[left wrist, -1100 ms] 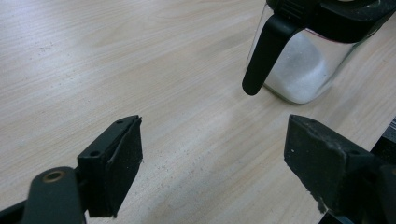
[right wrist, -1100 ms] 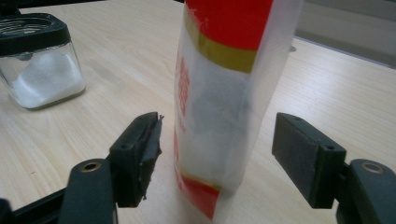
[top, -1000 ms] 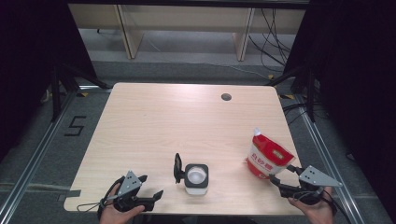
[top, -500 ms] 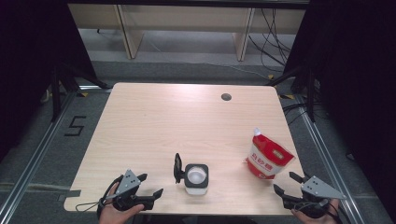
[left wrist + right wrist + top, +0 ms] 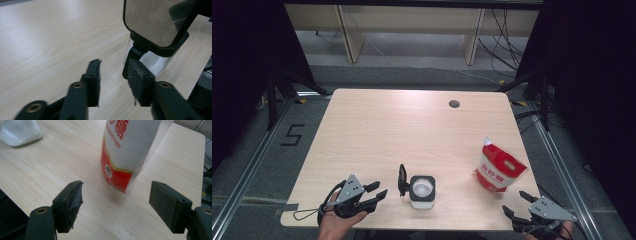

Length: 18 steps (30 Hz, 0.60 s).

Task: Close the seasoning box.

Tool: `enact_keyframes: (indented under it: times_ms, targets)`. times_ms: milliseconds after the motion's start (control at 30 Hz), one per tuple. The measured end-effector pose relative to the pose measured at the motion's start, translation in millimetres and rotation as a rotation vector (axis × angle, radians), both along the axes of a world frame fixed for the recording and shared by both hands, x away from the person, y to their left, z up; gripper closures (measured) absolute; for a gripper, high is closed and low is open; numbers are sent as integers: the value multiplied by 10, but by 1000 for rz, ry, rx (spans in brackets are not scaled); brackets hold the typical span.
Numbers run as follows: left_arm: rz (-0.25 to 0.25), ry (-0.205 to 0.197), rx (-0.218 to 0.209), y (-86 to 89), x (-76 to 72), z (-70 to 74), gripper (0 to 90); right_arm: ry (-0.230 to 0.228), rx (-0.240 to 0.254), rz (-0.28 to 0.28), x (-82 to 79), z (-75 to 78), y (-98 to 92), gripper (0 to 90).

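The sugar pouch (image 5: pixel 127 152) looks soft and slumpy, best pinched high; the right tool (image 5: pixel 115 206) gapes before it. The left tool (image 5: pixel 113 83), just narrowed, holds nothing by the jar (image 5: pixel 422 191).

pouch (image 5: pixel 126 150): we can read "Sugar" plus a red 糖 character
floor (image 5: pixel 292 134): we see a "5" marked there

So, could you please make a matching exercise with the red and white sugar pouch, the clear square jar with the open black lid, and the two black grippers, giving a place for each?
Things:
1. red and white sugar pouch
2. clear square jar with open black lid
3. left gripper
4. right gripper

Places:
A. near table edge, middle
B. bottom right corner
C. left of the jar
D. standing at table's right side

Pairs: 1-D, 2-A, 3-C, 4-B
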<state>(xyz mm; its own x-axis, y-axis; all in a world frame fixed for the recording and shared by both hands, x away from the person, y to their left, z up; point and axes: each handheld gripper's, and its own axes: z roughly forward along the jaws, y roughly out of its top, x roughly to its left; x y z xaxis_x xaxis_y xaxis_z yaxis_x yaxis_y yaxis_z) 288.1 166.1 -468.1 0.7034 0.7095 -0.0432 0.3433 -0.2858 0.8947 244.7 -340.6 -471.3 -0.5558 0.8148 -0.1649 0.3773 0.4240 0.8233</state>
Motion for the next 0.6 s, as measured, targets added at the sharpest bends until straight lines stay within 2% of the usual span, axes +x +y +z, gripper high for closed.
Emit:
enact_keyframes:
  times_ms: [100, 200, 300, 367, 400, 467, 567, 600]
  targets:
    - [-8, -17, 8, -19, 22, 29, 793, 3, 1, -6, -25, 10, 6, 275]
    - [-30, -41, 25, -96, 60, 96, 860, -10, -9, -1, -55, 26, 30, 279]
    - [-50, -51, 28, -149, 66, 161, 888, -19, -16, 1, -63, 31, 39, 281]
    - [-60, -54, 14, -172, 69, 179, 889, -22, -19, 4, -60, 28, 40, 281]
    - [-68, -64, 8, -214, 66, 229, 889, -10, -22, 5, -64, 25, 48, 281]
    - [-80, -72, 8, -253, 62, 282, 890, -16, -34, 7, -63, 23, 52, 281]
    - [-98, -79, 16, -283, 58, 333, 890, -23, -29, 3, -72, 24, 67, 282]
    - [-103, -81, 6, -320, 48, 364, 890, -13, -22, -4, -82, 29, 74, 282]
